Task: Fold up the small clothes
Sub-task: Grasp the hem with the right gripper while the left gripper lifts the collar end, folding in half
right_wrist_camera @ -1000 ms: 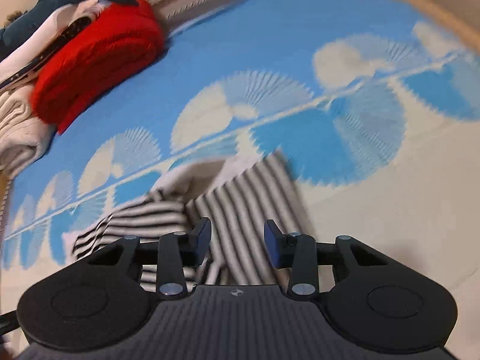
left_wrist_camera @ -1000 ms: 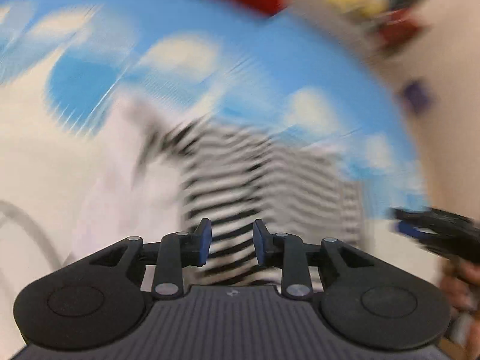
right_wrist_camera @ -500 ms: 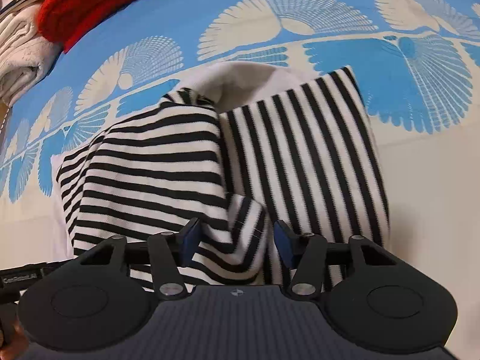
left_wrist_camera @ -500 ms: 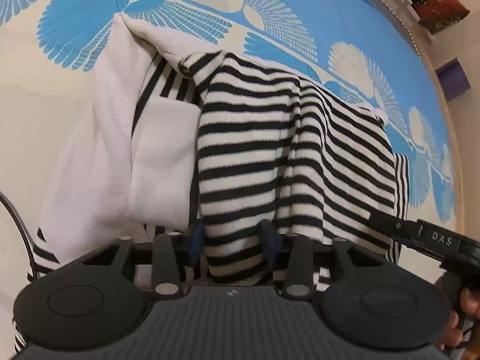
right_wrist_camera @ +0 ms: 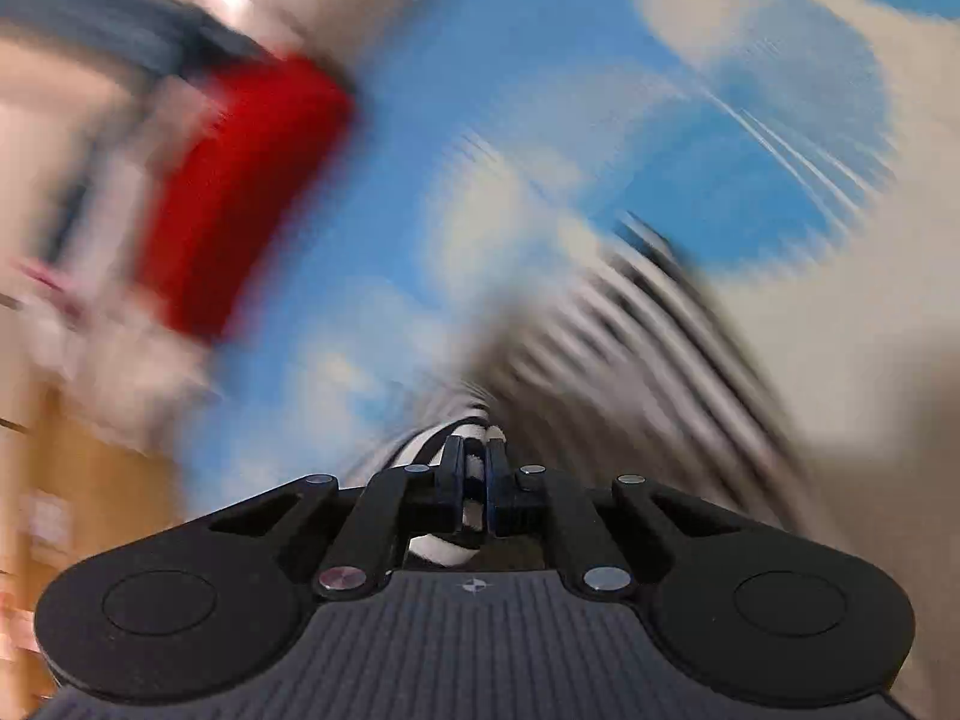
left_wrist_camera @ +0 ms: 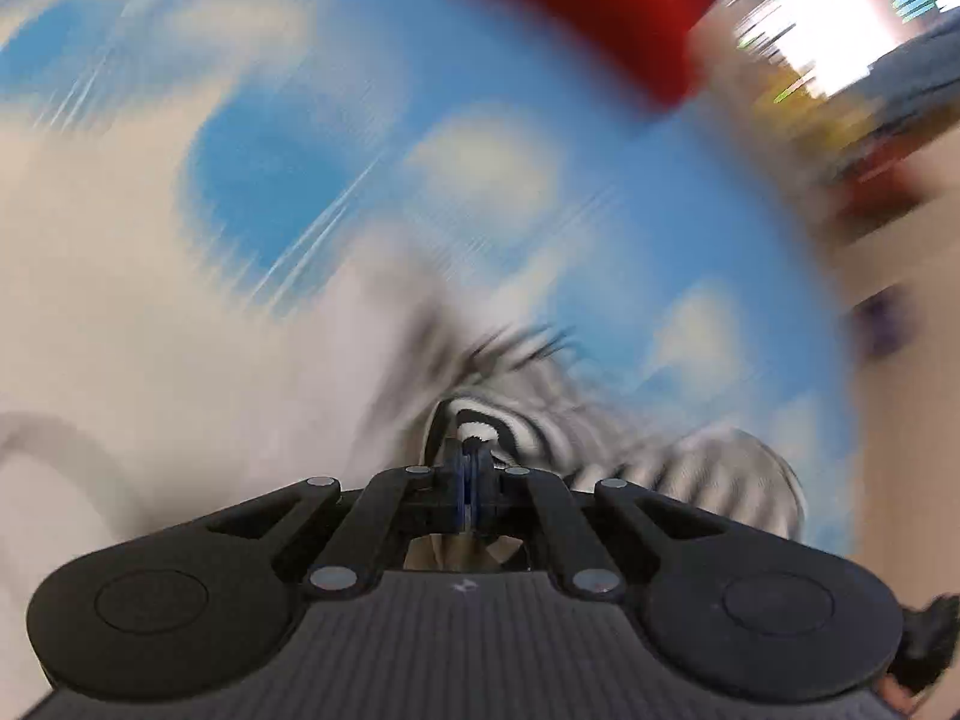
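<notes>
Both views are blurring heavily. In the left wrist view, the left tool [left_wrist_camera: 473,468] is pinching a fold of the black-and-white striped knit garment [left_wrist_camera: 648,450] at the lower centre of the frame, its fingers pressed together on the cloth. In the right wrist view, the right tool [right_wrist_camera: 475,471] is likewise clamping the garment [right_wrist_camera: 630,330], which is trailing toward the centre right. A blue-and-cream patterned bedspread [left_wrist_camera: 288,192] is lying behind, with a folded red knit item [right_wrist_camera: 240,192] at the left of the right wrist view.
</notes>
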`<state>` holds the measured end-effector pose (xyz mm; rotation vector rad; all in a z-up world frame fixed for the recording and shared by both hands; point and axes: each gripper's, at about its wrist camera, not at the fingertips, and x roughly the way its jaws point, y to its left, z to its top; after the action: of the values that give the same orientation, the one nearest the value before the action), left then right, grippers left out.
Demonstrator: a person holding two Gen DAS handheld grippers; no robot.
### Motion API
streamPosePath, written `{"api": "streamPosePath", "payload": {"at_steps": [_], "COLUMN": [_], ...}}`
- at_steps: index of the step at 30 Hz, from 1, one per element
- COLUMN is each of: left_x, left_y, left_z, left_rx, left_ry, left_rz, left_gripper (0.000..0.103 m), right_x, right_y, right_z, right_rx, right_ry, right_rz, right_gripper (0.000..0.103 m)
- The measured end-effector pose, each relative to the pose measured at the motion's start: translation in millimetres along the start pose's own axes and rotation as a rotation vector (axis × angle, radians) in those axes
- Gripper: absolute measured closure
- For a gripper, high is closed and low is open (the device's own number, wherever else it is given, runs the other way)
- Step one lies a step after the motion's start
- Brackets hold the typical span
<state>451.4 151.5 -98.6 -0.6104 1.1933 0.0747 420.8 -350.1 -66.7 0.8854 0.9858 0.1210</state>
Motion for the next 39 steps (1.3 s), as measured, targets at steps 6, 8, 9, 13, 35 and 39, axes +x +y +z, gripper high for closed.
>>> {"api": "streamPosePath", "payload": {"at_steps": [6, 8, 9, 13, 35, 39], "left_x": [7, 8, 12, 18, 5, -16], "left_y": [3, 2, -1, 4, -1, -25], "left_z": [-2, -2, 0, -3, -2, -1], "left_rx": [0.002, -0.014, -0.031, -0.071, 0.018, 0.119], "left_ry": [0.059, 0.048, 0.046, 0.050, 0.017, -0.116], "left_rz": [-0.038, -0.050, -0.041, -0.020, 0.035, -0.070], "left_gripper": [0.069, 0.059, 0.059, 0.059, 0.081, 0.081], "right_x": [23, 19, 19, 27, 39, 9], "right_y": [-25, -16, -12, 1, -8, 32], "right_z": [-7, -4, -6, -14, -31, -32], "right_rx": [0.032, 0.005, -0.014, -0.075, 0.007, -0.216], "right_ry": [0.091, 0.063, 0.058, 0.093, 0.139, -0.049], "right_rz": [-0.233, -0.185, -0.172, -0.159, -0.240, -0.255], "right_gripper": [0.096, 0.090, 0.076, 0.053, 0.082, 0.064]}}
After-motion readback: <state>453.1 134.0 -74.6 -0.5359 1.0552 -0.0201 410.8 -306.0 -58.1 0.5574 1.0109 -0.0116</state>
